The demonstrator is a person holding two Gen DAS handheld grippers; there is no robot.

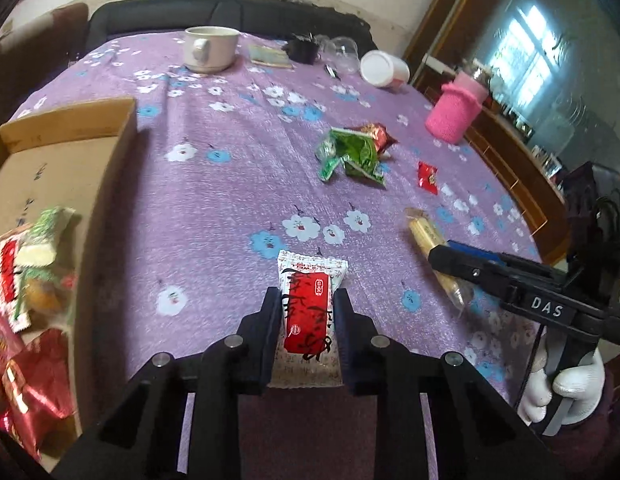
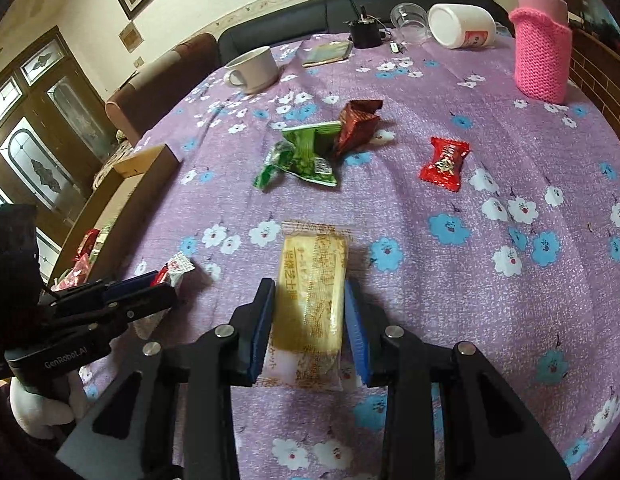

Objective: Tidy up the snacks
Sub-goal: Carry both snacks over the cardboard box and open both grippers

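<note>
Pinching a red-white packet lengthwise, the left gripper sat nearer the box, which lay to its left; the right gripper clasped a yellow bar above the cloth.

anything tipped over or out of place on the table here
Yes: the white jar at the far edge lies on its side, next to the upright pink knitted bottle. Nothing appears to have spilled from it. The loose green wrappers mid-table are just snacks not yet in the cardboard box.
</note>
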